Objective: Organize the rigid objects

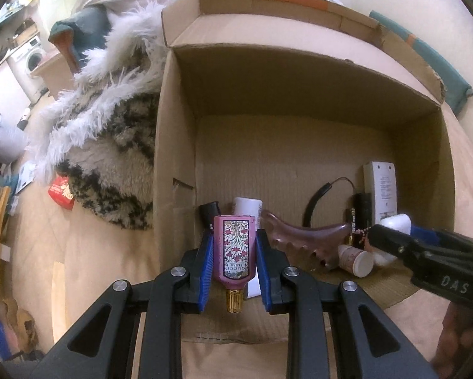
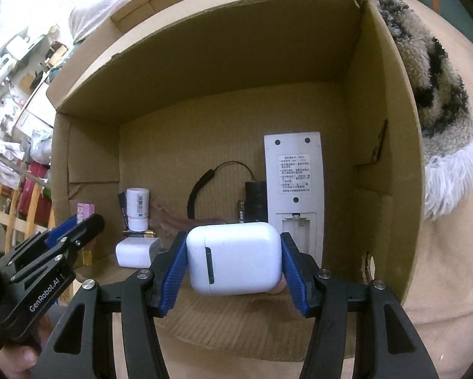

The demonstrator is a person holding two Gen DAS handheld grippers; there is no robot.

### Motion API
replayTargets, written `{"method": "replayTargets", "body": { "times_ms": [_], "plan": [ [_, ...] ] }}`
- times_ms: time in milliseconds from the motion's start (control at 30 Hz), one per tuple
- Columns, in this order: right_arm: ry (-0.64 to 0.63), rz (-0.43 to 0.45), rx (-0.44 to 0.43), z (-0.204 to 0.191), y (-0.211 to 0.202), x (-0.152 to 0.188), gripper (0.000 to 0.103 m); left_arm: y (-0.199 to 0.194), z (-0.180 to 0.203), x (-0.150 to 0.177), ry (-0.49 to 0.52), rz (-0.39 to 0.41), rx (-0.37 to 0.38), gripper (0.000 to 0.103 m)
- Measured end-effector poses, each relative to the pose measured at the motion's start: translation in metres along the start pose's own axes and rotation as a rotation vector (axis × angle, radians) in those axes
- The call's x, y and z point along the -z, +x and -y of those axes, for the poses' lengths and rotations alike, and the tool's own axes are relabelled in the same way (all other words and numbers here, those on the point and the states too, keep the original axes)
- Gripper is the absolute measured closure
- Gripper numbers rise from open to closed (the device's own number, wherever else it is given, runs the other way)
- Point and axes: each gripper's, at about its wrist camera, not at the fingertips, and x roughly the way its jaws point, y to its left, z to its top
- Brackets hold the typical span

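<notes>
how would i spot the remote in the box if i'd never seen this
Look inside the open cardboard box, at its floor near the right wall. The remote lies there back-up: a long pale grey slab with a white label and an open battery bay, far longer than the bottles nearby.

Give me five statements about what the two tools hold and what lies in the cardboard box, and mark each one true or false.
1. The left tool is shut on a pink perfume bottle. True.
2. The right tool holds a black cable. False: it is shut on a white earbud case; the black cable lies on the floor of the box.
3. The cardboard box is open toward both cameras. True.
4. The white remote has its battery cover on. False: its battery bay is open and looks empty.
5. The perfume bottle's gold cap points toward the back wall of the box. False: the cap points toward the left wrist camera.
</notes>
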Motion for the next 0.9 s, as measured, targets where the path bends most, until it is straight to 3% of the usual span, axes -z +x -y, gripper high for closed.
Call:
{"method": "replayTargets", "body": {
  "times_ms": [133, 267, 367, 567, 667, 733, 900],
  "plan": [
    [0.012, 0.024, -0.009, 0.002, -0.004, -0.002, 0.043, -0.005, 0.001, 0.001, -0.003, 0.003, -0.015, 0.078],
    [0.013, 0.064, -0.04, 0.0, -0.013, -0.005, 0.032, -0.015, 0.004, 0.0, -0.009, 0.012, 0.021, 0.054],
    [0.017, 0.113, -0.051, -0.002, -0.024, -0.007, 0.025, -0.026, 0.009, -0.001, 0.007, 0.043, 0.007, 0.039],
    [0.028, 0.159, -0.083, -0.005, -0.038, -0.01, 0.009, -0.044, 0.013, -0.005, 0.042, 0.045, -0.002, 0.039],
    [0.032, 0.177, -0.098, -0.008, -0.047, -0.006, 0.005, -0.057, 0.01, -0.001, 0.053, 0.04, -0.007, 0.039],
    [0.003, 0.175, -0.063, -0.011, -0.051, -0.001, 0.004, -0.064, 0.004, 0.003, 0.046, 0.043, -0.011, 0.039],
    [0.022, 0.193, -0.07, -0.011, -0.072, 0.014, 0.0, -0.076, -0.016, 0.017, -0.011, 0.005, -0.079, 0.039]
  ]
}}
